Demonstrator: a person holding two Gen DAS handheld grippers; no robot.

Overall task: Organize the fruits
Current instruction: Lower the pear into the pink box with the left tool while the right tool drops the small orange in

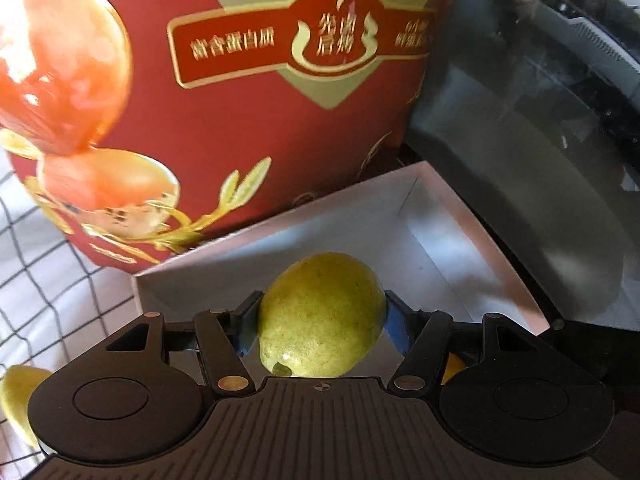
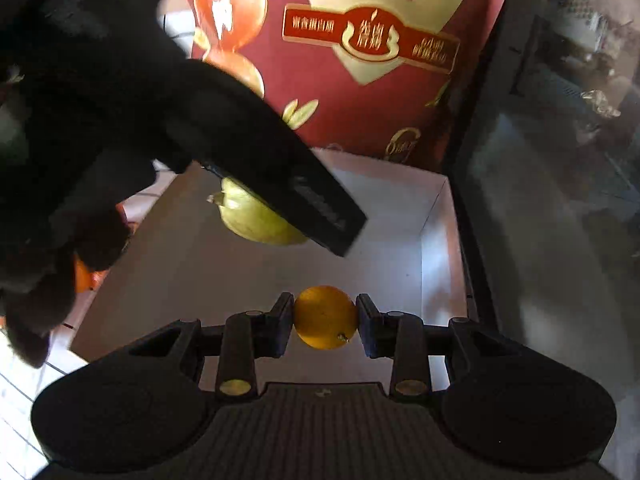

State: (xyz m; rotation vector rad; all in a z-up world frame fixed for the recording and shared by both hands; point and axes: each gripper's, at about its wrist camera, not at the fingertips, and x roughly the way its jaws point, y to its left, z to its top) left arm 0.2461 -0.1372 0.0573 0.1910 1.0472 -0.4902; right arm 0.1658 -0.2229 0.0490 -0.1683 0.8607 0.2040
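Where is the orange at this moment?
In the right wrist view the orange is clamped in the right gripper, over the white tray and in front of the red box.

Both wrist views above white box (image 1: 404, 216)

black ribbed gripper (image 2: 325, 318), brass rivets, black glove (image 2: 60, 240)

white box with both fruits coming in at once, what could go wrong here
1. Both grippers crowd the same white box: the left gripper, holding the green guava, sits just ahead of the right gripper, so they could bump.
2. The small orange is pinched only at its sides; a knock might roll it out.
3. The tall red carton stands right behind the box and could be nudged.
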